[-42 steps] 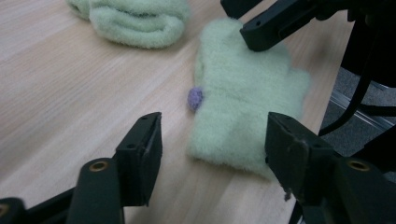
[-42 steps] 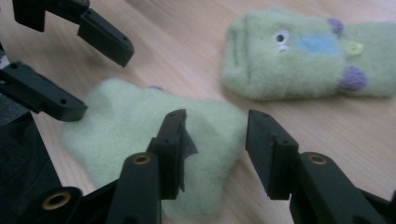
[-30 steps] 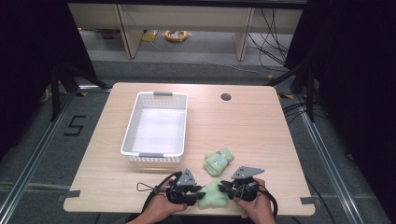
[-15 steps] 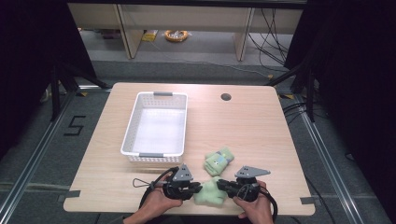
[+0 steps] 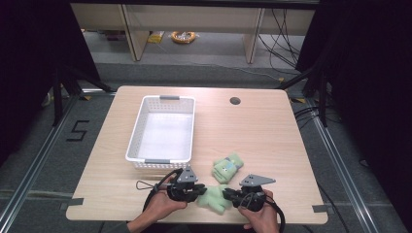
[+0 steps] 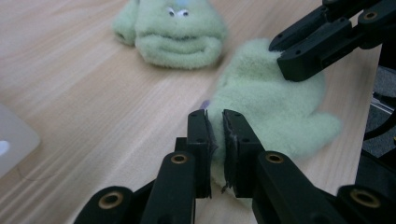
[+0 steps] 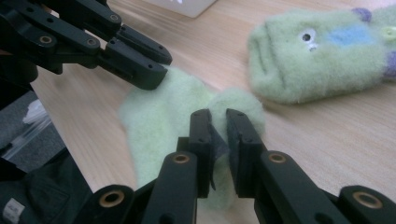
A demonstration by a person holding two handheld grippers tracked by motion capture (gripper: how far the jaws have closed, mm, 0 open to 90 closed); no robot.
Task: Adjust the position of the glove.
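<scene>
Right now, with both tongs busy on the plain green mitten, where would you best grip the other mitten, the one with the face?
Grip the face mitten at its cuff end, I'd judge, coming from the table's near side. It lies flat and apart from the plain mitten, and the ribbed cuff folds give a thick edge to pinch.

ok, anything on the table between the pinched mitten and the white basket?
Nothing visible. Both grippers, left and right, pinch the plain green mitten; bare table lies up to the basket. The face mitten sits off to the right.
</scene>
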